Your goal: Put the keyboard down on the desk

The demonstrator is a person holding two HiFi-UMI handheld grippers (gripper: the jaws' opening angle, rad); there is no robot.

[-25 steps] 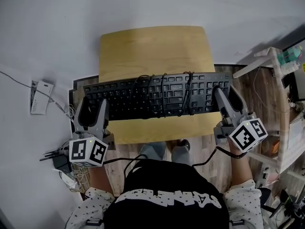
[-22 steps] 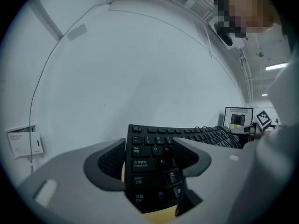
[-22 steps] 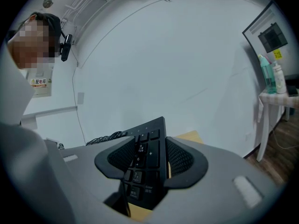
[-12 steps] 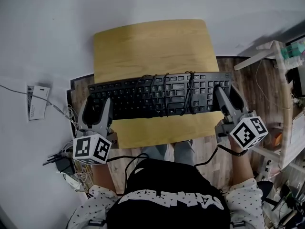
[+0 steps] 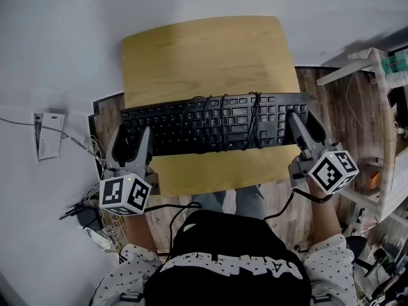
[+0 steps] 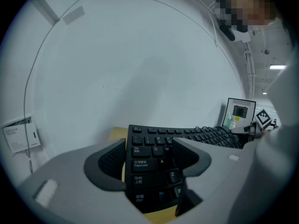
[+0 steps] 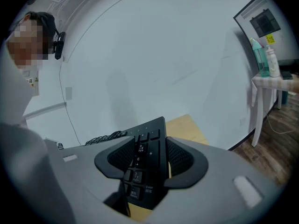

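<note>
A black keyboard [image 5: 213, 123] with its cable wound around its middle is held level over the small wooden desk [image 5: 204, 56], spanning the desk's near half. My left gripper [image 5: 132, 145] is shut on the keyboard's left end [image 6: 152, 167], its jaws pressing the top and bottom. At the opposite end, my right gripper [image 5: 298, 127] is shut on the number-pad end [image 7: 142, 164]. Whether the keyboard touches the desk top cannot be told.
A white side table [image 5: 373, 75] with bottles [image 7: 264, 59] stands at the right. Cables and a power adapter [image 5: 83, 212] lie on the floor at the left, below a white wall box [image 5: 48, 136]. The person's legs [image 5: 220, 203] are under the desk's near edge.
The keyboard and both grippers have moved slightly away from the person, over the desk. Both grips are unchanged.
</note>
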